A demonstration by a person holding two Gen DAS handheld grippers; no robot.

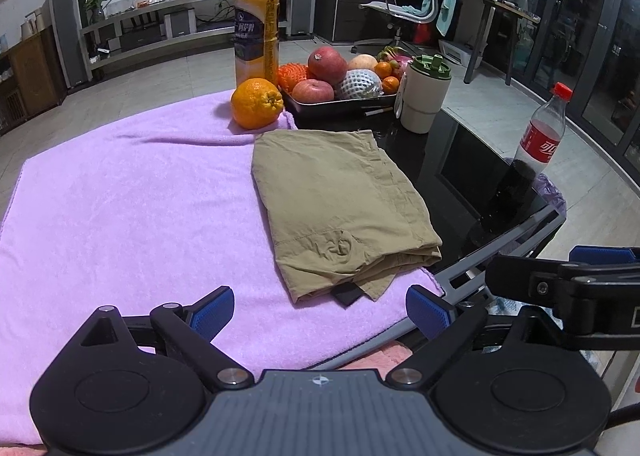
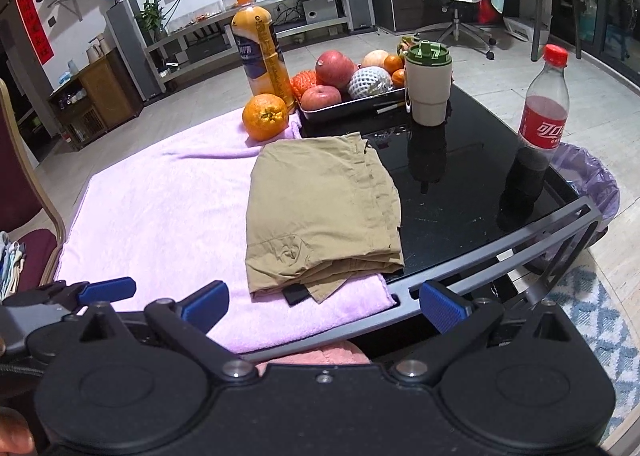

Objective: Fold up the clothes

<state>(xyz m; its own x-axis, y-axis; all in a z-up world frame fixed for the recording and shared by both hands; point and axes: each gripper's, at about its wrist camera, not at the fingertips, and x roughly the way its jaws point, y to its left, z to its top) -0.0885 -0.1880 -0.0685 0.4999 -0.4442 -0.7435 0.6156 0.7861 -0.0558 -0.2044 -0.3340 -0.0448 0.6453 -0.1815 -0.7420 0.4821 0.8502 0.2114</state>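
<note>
A khaki cloth garment, folded into a thick rectangle (image 1: pixel 340 203), lies on the right part of a lilac terry towel (image 1: pixel 132 199) that covers the left side of the glossy black glass tabletop (image 1: pixel 468 171); its right edge hangs over the towel onto the bare glass, and a small black tab sticks out from under its near corner; the left gripper (image 1: pixel 320 310) hovers above the near edge of the tabletop with its blue-padded fingers spread wide and nothing between them; the right gripper (image 2: pixel 324 306) hangs just beside it, likewise spread and empty, short of the garment; at the far edge of the towel sits a large knobbly orange (image 1: pixel 256 103), touching a tall orange juice bottle (image 1: pixel 256 27); beside these stands a dark metal tray of mixed fruit (image 1: pixel 340 105); a cream tumbler with a green lid (image 1: pixel 424 93) stands just right of the tray; a red-capped cola bottle (image 1: pixel 540 135) stands near the right edge.
</note>
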